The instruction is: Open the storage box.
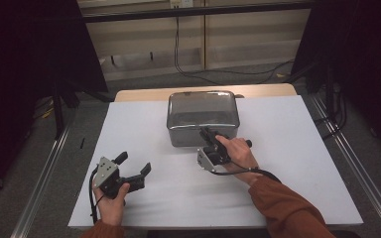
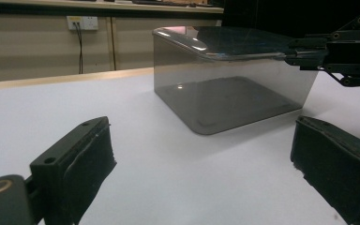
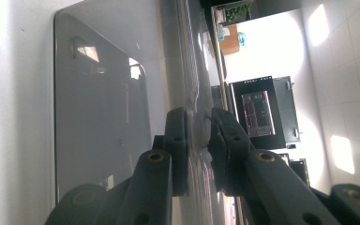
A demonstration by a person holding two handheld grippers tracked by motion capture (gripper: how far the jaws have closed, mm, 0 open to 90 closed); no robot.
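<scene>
Near the table's (image 1: 129, 124) far edge, the clear plastic container (image 1: 203, 117) is pinched at its near rim by the right gripper (image 1: 209, 136); fingers should be kept clamped and any lift level. Left gripper (image 1: 135, 171) rests wide open.

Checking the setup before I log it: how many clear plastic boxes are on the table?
1. The clear box stands at the middle far side of the white table, with the right tongs shut on its near rim. The left tongs are open, apart from it.
</scene>
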